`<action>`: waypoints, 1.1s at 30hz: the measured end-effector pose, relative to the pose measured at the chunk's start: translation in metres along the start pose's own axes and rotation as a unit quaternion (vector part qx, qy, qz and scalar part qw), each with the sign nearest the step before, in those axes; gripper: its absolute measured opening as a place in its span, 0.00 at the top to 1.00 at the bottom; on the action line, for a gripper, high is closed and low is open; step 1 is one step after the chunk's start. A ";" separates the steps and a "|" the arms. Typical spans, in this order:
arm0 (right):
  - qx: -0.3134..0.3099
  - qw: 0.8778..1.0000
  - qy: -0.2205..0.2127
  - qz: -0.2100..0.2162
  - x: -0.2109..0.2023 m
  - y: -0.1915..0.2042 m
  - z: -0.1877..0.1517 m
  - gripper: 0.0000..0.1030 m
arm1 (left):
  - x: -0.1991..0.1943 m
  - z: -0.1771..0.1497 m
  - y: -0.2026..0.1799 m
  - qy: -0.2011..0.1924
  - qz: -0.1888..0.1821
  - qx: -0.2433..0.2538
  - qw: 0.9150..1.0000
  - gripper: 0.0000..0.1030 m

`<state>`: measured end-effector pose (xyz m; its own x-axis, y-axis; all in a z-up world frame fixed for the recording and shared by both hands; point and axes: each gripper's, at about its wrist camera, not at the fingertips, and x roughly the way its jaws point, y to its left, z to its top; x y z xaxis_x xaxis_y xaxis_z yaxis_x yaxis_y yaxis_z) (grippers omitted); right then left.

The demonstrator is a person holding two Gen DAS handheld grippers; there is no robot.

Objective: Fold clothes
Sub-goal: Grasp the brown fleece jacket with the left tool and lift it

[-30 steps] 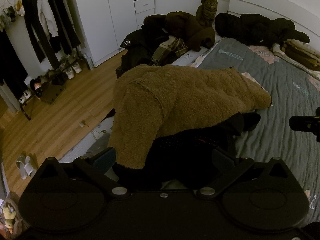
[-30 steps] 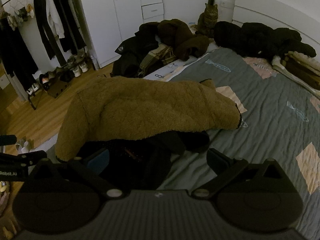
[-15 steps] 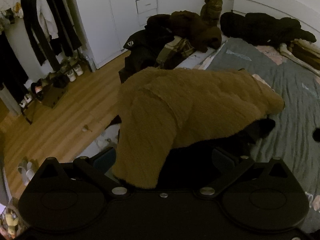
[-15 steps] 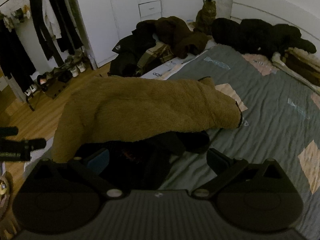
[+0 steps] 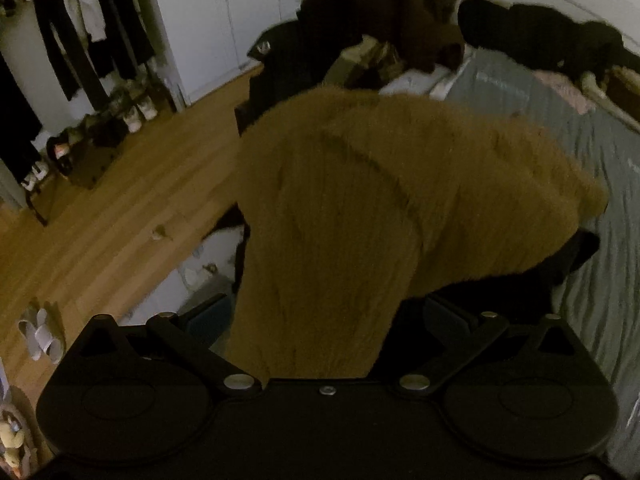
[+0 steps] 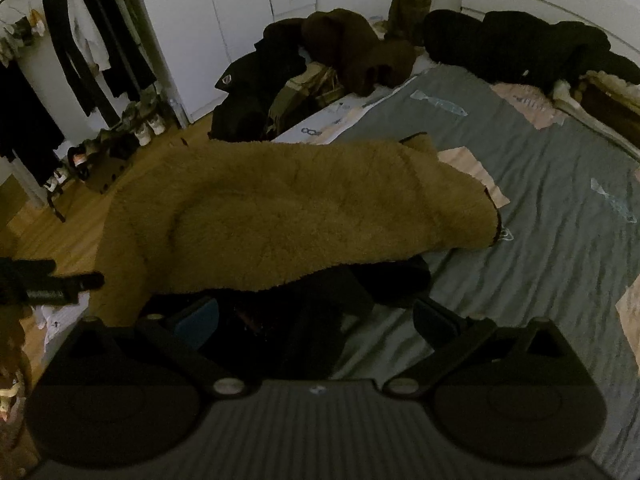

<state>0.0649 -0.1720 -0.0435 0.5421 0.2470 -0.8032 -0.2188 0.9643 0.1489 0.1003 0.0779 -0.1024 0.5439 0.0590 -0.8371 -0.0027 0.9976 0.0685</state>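
A tan fleece jacket (image 5: 380,208) with a black lining lies crumpled at the near edge of the bed, and one sleeve hangs over the side. My left gripper (image 5: 324,316) is open wide, and that hanging sleeve fills the gap between its fingers. The right wrist view shows the same jacket (image 6: 304,212) spread across the bed. My right gripper (image 6: 316,320) is open wide over the black lining (image 6: 320,304) at the jacket's near hem. The left gripper (image 6: 52,284) shows at that view's left edge.
A grey bedcover (image 6: 540,220) stretches to the right. Dark clothes (image 6: 320,60) are heaped at the far corner, and a cat (image 6: 414,0) sits behind them. More black garments (image 6: 520,44) lie by the headboard. A clothes rack (image 6: 80,40) and shoes (image 6: 120,140) stand on the wooden floor (image 5: 100,220).
My left gripper has moved in on the hanging sleeve, which now looms larger and fills its gap. The right gripper has hardly moved.
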 end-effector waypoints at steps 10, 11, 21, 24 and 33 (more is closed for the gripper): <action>0.005 1.000 0.013 0.000 0.017 -0.001 0.007 0.00 | 0.038 -0.007 -0.008 0.021 0.056 0.040 0.997 0.00; 0.006 1.000 0.014 0.000 0.019 -0.001 0.007 0.00 | 0.040 -0.006 -0.008 0.021 0.056 0.039 0.997 0.00; 0.011 1.000 0.026 0.002 0.031 -0.005 0.007 0.00 | 0.053 -0.005 -0.010 0.026 0.057 0.025 0.998 0.63; 0.014 1.000 0.026 0.002 0.031 -0.008 0.009 0.00 | 0.052 -0.004 -0.006 0.031 0.036 0.005 0.999 0.84; 0.029 0.999 0.018 0.002 0.028 -0.016 0.008 0.00 | 0.018 0.003 -0.001 -0.003 -0.017 -0.027 0.999 0.89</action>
<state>0.0898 -0.1802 -0.0640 0.5107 0.2484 -0.8231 -0.1737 0.9674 0.1842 0.1129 0.0775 -0.1155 0.5492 0.0258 -0.8353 -0.0295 0.9995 0.0115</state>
